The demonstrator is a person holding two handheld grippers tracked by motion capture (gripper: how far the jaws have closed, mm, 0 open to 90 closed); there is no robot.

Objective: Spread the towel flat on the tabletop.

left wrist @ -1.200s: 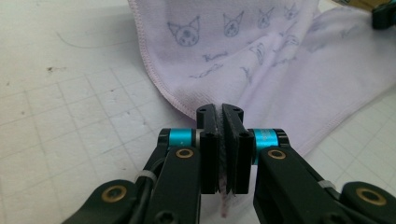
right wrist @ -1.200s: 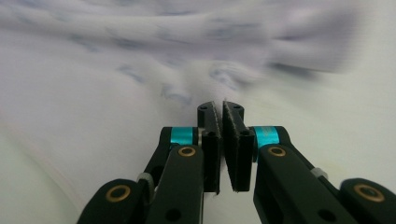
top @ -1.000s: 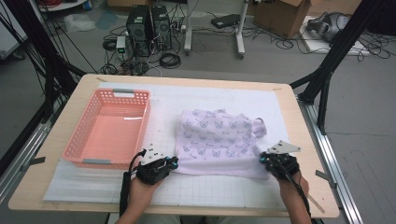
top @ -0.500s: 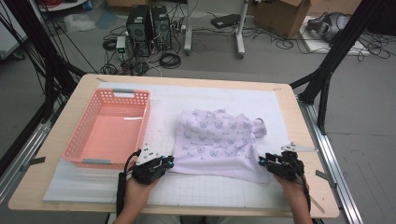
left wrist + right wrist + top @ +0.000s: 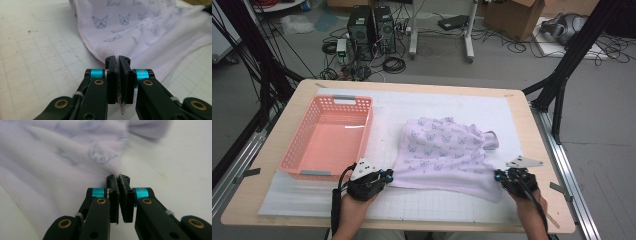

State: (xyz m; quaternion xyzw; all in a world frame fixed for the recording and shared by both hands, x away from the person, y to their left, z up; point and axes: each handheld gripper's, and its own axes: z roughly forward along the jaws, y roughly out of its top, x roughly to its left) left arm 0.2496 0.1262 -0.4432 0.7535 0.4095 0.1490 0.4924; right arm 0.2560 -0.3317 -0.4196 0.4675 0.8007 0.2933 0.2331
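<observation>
Towel [image 5: 447, 152]: near corners pinched in left tongs [image 5: 118, 60] and right tongs [image 5: 118, 178], the right's jaws having just closed. Folding undone; basket [image 5: 297, 150] beyond the left tongs.

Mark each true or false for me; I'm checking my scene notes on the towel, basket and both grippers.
1. The left gripper is shut on the towel. True.
2. The towel lies in the basket. False: it lies on the table mat, right of the basket.
3. The right gripper stands wide open. False: its jaws have just closed on the towel's edge.
4. The basket is empty. True.
5. The towel is plain white. False: it is pale lilac with small animal faces.
</observation>
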